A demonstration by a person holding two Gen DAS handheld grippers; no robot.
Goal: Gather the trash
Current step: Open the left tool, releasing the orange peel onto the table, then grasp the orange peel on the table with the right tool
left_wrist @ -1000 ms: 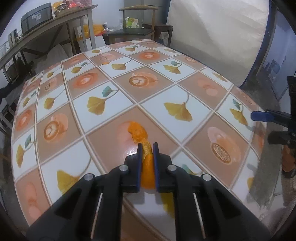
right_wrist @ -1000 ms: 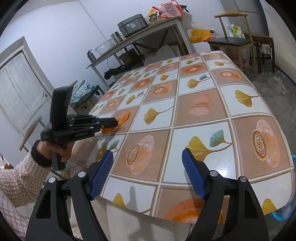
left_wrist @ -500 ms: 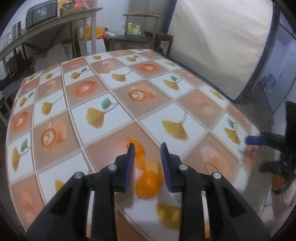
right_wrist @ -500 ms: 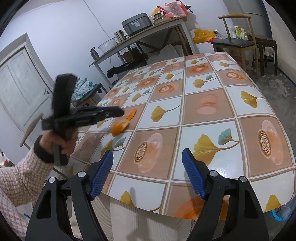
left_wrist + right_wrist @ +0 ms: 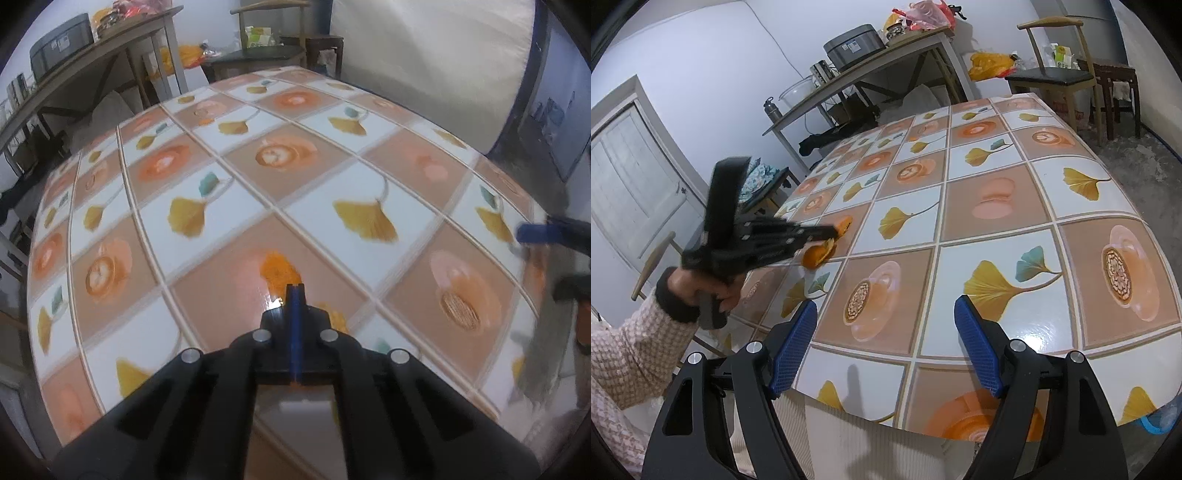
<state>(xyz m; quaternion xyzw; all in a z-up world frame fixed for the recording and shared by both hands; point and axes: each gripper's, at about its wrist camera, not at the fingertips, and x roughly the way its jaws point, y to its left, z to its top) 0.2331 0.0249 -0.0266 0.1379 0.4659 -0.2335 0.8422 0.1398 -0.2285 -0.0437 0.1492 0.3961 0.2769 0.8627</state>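
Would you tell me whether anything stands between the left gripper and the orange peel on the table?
Nothing visible does. The left gripper, whose jaws have just closed, sits directly over the orange peel on the tile-patterned table; whether any peel is pinched is unclear.

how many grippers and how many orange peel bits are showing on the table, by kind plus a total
grippers: 2, left gripper and right gripper
orange peel bits: 2 showing, far bit and near bit, possibly joined behind the left gripper
total: 4

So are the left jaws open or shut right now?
Shut: the left gripper has just closed its jaws, and they meet with no gap. Its tip is at the peel; whether any is pinched, cannot tell.
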